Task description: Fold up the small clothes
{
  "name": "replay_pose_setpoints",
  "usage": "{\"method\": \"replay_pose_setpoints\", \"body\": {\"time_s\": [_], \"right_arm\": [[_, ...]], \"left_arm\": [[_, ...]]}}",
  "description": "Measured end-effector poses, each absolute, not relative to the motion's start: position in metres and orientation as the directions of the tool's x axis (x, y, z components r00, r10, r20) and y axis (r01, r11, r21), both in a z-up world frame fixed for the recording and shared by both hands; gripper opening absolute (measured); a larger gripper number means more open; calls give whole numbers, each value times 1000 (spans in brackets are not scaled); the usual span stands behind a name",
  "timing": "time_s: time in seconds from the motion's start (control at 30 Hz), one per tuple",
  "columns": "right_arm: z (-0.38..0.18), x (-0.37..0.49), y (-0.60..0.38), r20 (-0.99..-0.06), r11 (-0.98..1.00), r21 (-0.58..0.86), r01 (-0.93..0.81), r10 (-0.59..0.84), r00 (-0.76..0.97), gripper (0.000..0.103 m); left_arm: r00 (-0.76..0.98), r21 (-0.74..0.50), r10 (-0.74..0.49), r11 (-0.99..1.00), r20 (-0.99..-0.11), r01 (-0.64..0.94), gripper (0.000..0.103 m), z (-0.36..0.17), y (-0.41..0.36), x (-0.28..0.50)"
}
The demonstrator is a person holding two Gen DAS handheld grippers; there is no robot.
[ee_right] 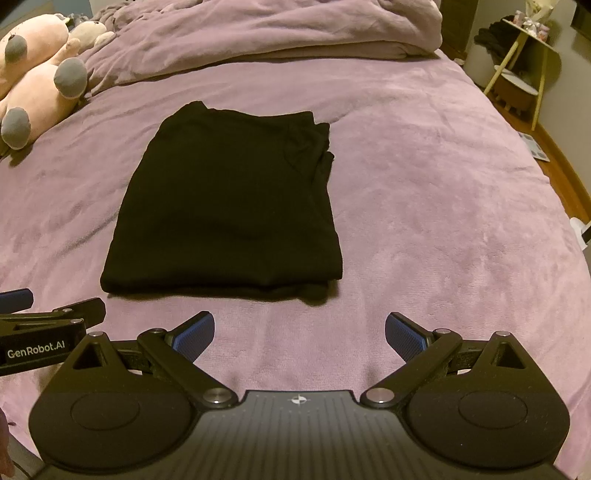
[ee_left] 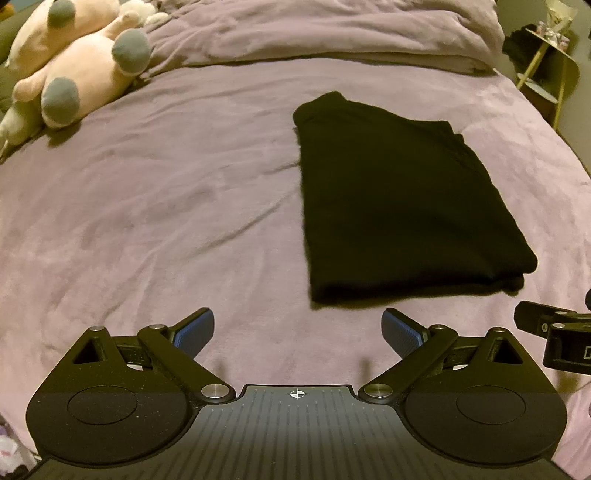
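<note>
Two grippers are in my view, both held above the near edge of the bed. My left gripper (ee_left: 297, 334) has its blue-padded fingers (ee_left: 195, 334) spread wide apart and holds nothing. My right gripper (ee_right: 299, 336) is likewise spread wide and holds nothing. Each one shows at the edge of the other's view, so they sit side by side, apart from each other.

No container is visible on the bed. One black garment (ee_right: 229, 206) lies folded into a flat, roughly rectangular stack on the purple bed cover (ee_right: 443, 221). It rests just beyond both grippers, touching neither. Layered edges show along its right side and near corner.

Pink plush toys (ee_left: 74, 70) with grey feet lie at the far left, well apart from the garment. Bunched purple bedding (ee_right: 258, 33) runs across the far end. Off the bed, at the far right, stands a small side table (ee_right: 524, 62) with dark items on it; these I cannot identify. Nothing lies between the grippers and the garment.
</note>
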State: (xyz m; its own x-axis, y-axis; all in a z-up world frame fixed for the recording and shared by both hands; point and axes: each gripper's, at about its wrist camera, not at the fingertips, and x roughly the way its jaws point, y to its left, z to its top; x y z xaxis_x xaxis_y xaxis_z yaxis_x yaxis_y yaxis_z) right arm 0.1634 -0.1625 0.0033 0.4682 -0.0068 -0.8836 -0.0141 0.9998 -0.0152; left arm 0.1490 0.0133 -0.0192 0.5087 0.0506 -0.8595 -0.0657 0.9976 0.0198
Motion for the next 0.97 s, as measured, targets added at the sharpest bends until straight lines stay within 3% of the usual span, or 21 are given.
{"method": "replay_pose_setpoints", "body": {"time_s": [0.27, 0.97], "right_arm": [[3, 163, -162, -883, 1000, -18, -14, -9, 469, 99], [2, 164, -163, -886, 1000, -26, -10, -18, 463, 99]], "left_arm": [[532, -17, -5, 1000, -847, -18, 100, -17, 10, 146], [543, 67, 60, 998, -838, -6, 100, -18, 5, 144]]}}
